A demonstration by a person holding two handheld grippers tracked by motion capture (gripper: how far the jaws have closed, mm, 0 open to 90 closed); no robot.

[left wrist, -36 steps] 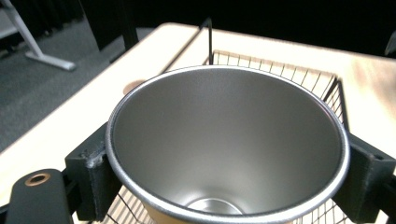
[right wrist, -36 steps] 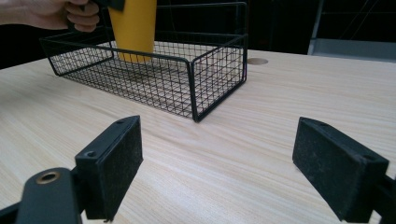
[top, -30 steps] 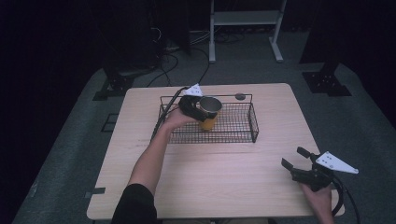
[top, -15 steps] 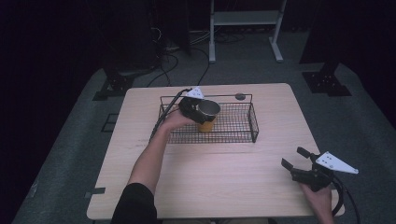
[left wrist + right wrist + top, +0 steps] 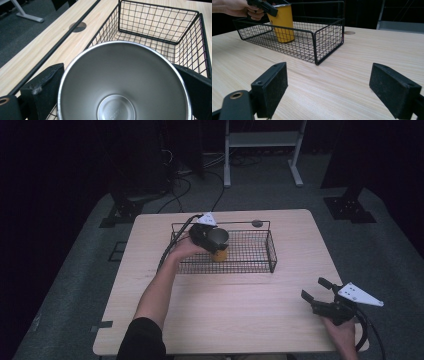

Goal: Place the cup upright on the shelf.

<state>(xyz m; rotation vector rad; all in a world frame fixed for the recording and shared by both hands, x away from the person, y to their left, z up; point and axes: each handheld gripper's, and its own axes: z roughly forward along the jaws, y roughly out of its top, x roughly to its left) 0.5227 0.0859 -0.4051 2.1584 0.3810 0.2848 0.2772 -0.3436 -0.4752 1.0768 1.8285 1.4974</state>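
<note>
The left hand-held gripper (image 5: 210,238) is clamped on a yellow, steel-lined tumbler (image 5: 282,23). In the left gripper view its two black jaws press against either side of the tumbler's rim, and the bare metal inside (image 5: 124,82) is open to the camera with nothing in it. The tumbler is upright, perhaps leaning a little, inside the black wire-mesh basket (image 5: 260,256). It is toward the end of the basket closest to this gripper's hand. In the right gripper view its base looks to be at or just above the mesh floor, but I cannot tell whether it is touching.

Beyond the tumbler, the rest of the basket floor stretches away bare, and a dark round grommet hole (image 5: 77,26) sits in the pale wooden bench (image 5: 225,305) just outside the basket's far long wall.

The right hand-held gripper (image 5: 321,296) waits well apart from the basket, low over the near corner of the bench. Its jaws are spread wide with nothing between them, and they point toward the basket.

I judge the step in hand to be setting the tumbler into the basket. The next move would be to lower it until it stands flat on the mesh, spread the jaws enough to clear the rim, and lift straight up so the tumbler is not tipped against the wire wall.
</note>
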